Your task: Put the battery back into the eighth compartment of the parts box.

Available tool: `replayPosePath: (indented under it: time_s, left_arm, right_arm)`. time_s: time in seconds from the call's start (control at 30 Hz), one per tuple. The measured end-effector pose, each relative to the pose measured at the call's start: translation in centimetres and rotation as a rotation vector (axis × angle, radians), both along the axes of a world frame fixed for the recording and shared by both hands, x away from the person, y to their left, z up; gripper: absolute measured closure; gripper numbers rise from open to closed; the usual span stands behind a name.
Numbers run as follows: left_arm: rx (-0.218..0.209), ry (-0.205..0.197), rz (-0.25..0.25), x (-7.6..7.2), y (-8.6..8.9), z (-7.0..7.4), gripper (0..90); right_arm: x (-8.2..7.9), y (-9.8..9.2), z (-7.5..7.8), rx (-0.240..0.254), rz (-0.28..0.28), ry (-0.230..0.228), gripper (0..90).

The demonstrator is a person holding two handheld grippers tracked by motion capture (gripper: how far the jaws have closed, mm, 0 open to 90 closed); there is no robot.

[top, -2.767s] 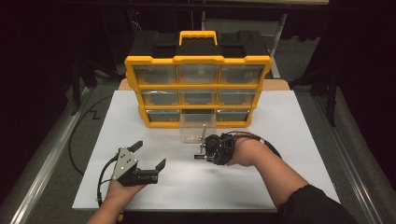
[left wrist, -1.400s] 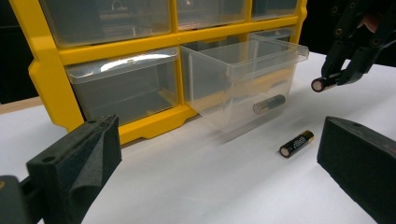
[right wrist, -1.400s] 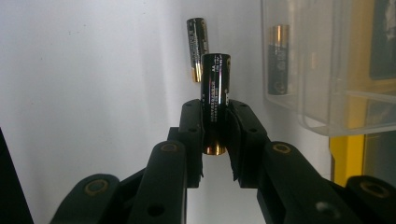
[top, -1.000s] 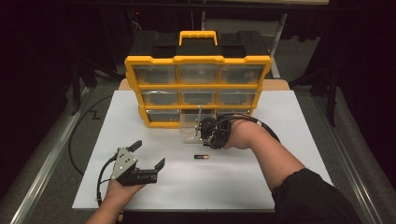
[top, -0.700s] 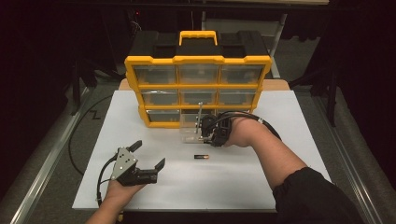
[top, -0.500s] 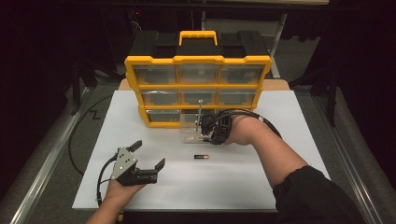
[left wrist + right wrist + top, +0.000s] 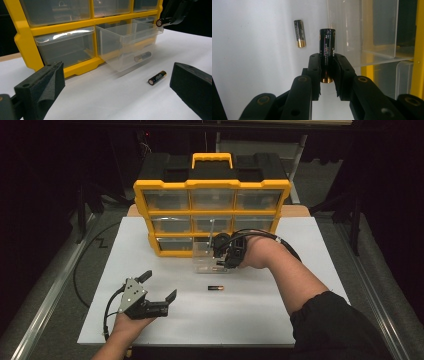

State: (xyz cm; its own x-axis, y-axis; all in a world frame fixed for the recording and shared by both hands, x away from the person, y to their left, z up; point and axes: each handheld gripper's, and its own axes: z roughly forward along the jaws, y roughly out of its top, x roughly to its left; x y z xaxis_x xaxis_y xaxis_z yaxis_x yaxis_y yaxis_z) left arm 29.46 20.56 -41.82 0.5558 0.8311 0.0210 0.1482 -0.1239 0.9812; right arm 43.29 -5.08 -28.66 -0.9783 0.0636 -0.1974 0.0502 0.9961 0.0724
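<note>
I kept my right gripper [image 7: 327, 72] clamped on the black cylindrical battery [image 7: 327, 45], centre frame at the pulled-out clear plastic drawer's [image 7: 130, 40] rim, for dropping in, my left gripper [image 7: 155, 292] idling open lower left.

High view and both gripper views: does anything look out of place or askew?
One drawer is pulled out of the yellow organizer and sags forward, with a battery inside. Another battery lies loose on the white table. The right tool grips a third battery near the drawer. Nothing looks spilled or damaged.
</note>
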Motion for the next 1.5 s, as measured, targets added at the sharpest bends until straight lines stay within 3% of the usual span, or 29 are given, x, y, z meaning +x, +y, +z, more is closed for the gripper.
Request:
replayPosePath:
  time_s: [0.7,1.5]
  left_arm:
    - [-0.002,0.0,-0.003,0.0,0.0,0.0,0.7]
    - [-0.008,0.002,-0.008,0.0,0.0,0.0,0.7]
  right_arm:
    - [1.0,0.6,0.9,-0.001,-0.011,-0.018,78.6]
    - [2.9,1.6,0.1,-0.005,-0.023,-0.026,78.6]
